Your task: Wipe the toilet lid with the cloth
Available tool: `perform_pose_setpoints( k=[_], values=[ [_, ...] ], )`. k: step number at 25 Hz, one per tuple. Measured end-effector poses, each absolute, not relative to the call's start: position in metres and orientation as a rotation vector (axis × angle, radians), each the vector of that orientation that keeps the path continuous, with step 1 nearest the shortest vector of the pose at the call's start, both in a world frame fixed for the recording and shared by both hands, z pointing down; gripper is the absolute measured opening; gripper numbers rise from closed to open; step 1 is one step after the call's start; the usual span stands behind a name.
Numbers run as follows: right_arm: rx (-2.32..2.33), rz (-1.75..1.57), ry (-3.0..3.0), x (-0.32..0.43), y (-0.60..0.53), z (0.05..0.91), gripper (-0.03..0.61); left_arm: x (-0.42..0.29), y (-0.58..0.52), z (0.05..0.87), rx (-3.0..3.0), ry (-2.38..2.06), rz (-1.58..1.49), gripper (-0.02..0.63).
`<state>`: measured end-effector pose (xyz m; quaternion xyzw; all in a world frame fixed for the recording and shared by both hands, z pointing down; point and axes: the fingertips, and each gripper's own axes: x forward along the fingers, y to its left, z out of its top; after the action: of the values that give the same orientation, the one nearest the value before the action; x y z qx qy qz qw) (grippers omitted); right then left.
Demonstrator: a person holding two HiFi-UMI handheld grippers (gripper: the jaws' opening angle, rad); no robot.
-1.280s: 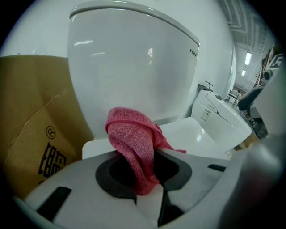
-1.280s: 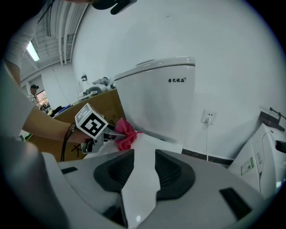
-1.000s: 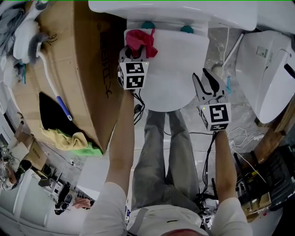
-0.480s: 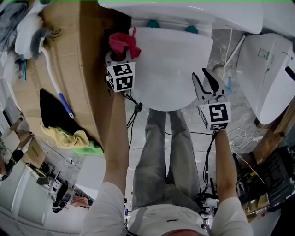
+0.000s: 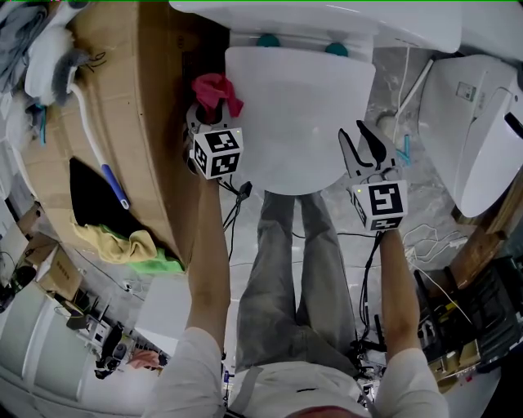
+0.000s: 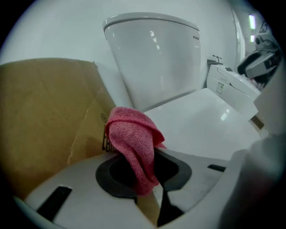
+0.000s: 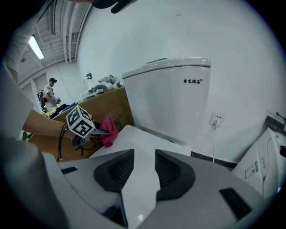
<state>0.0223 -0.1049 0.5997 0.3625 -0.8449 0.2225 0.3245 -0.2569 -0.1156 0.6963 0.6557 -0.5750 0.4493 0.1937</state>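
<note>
**Left gripper** (image 5: 206, 113) (image 6: 144, 175): the jaws are clamped on a crumpled pink-red microfibre cloth (image 5: 216, 90) (image 6: 134, 142). The free end of the cloth stands up above the jaws and droops back over them. The cloth sits just beside the left edge of the closed white plastic toilet lid (image 5: 302, 106) (image 6: 205, 120), by the wall of the large brown cardboard box (image 5: 155, 122) (image 6: 44, 112). Contact between cloth and lid cannot be confirmed from any view.

**Right gripper** (image 5: 365, 147) (image 7: 144, 172): the jaws are spread with nothing between them (only the lid's surface shows through the gap). The gripper is at the lid's front right edge.

**Surroundings:**
- The white ceramic cistern (image 5: 310, 16) (image 7: 174, 98) stands behind the lid.
- A white long-handled toilet brush with a blue grip (image 5: 91, 143) lies in the box.
- A bundle of yellow and green cloths (image 5: 127, 247) lies at the box's near end.
- A second white toilet unit (image 5: 474, 122) stands to the right, well apart from the lid.
</note>
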Motion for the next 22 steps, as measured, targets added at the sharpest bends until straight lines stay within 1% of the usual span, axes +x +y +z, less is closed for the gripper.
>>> perform_pose_setpoints(
  k=[6,11,22],
  values=[
    [0.970,0.600,-2.203,0.035,-0.094,0.603,0.156,-0.203,-0.100,0.719,1.879,-1.488,1.152,0.109],
    [0.999,0.610,-2.205,0.049,-0.087,0.602,0.156,-0.159,-0.096,0.721,1.912,-1.449,1.083,0.109],
    [1.075,0.645,-2.172,0.098,-0.071,0.600,0.156,-0.064,-0.092,0.721,2.022,-1.339,1.082,0.109]
  ],
)
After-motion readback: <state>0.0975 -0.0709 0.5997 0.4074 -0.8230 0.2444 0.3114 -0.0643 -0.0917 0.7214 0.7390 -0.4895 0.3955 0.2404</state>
